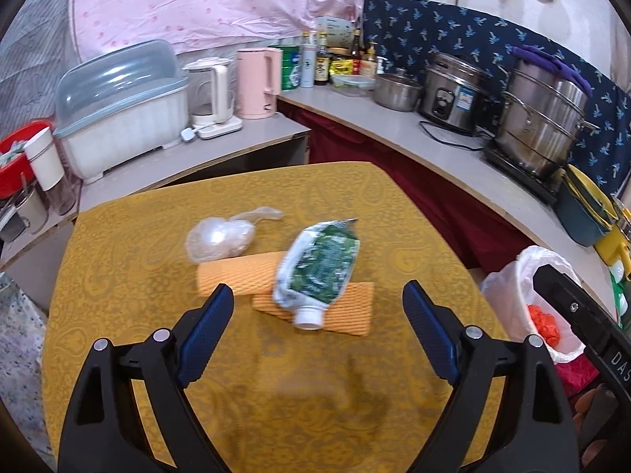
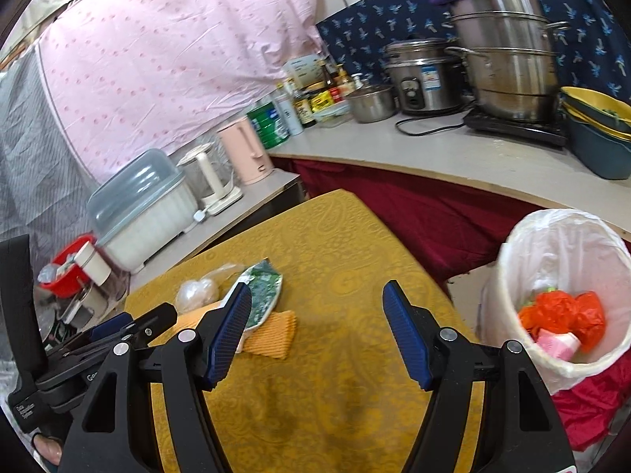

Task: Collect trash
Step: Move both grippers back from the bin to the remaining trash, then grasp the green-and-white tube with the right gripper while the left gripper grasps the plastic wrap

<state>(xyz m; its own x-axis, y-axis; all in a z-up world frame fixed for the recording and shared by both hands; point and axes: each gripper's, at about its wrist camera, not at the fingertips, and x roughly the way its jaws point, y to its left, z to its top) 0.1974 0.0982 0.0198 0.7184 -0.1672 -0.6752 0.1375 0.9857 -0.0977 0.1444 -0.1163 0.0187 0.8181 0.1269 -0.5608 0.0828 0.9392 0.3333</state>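
Left gripper: jaws apart, nothing between. Right gripper: jaws apart, empty. Green pouch lies on orange cloth, crumpled plastic bag just beside, all on yellow table. Lined bin beside table, holding orange scraps.
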